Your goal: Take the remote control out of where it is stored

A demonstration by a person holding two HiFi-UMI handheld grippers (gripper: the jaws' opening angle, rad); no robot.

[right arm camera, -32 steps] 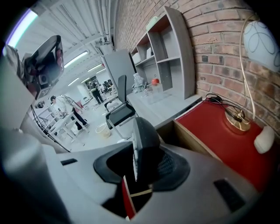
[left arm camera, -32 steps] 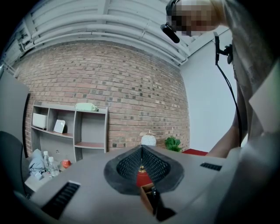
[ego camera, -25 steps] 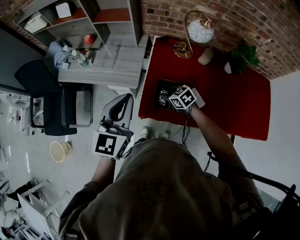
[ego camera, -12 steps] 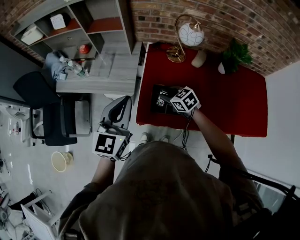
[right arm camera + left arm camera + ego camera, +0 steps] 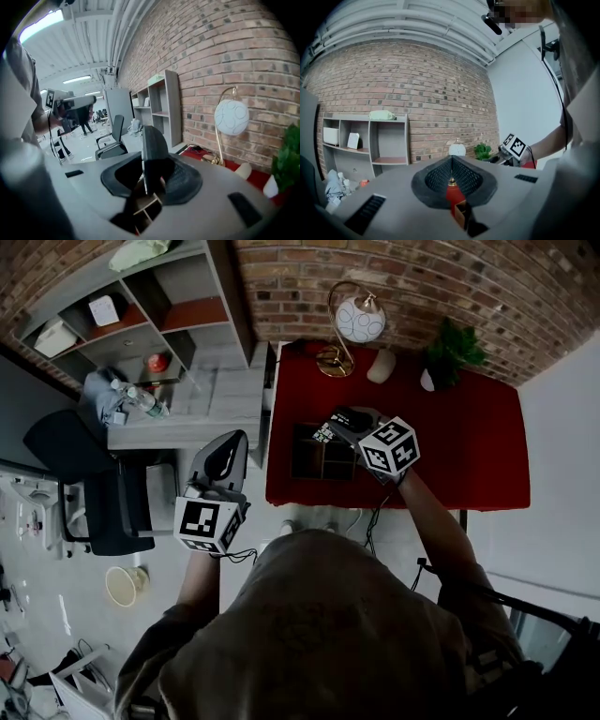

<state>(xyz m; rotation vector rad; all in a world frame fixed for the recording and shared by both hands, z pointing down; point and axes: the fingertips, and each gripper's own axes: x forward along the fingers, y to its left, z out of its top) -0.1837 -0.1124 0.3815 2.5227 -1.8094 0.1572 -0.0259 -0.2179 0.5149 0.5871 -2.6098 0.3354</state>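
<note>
A black remote control (image 5: 334,420) hangs above the dark compartmented storage box (image 5: 319,460) on the red table (image 5: 459,456). My right gripper (image 5: 354,427) is shut on it. In the right gripper view the remote (image 5: 152,145) stands on edge between the jaws of the right gripper (image 5: 151,176), and the box (image 5: 146,212) lies below. My left gripper (image 5: 223,451) hovers left of the table over the floor with its jaws together and nothing in them. Through the left gripper (image 5: 451,180) only a thin sliver of red table shows.
A gold lamp with a white globe (image 5: 356,320), a small white vase (image 5: 380,365) and a potted plant (image 5: 450,348) stand at the table's far edge by the brick wall. A grey desk (image 5: 206,399), a shelf unit (image 5: 141,296) and a black chair (image 5: 94,474) are to the left.
My right gripper has lifted up and away from the box with the remote in its jaws. The left gripper has shifted a little to the side.
</note>
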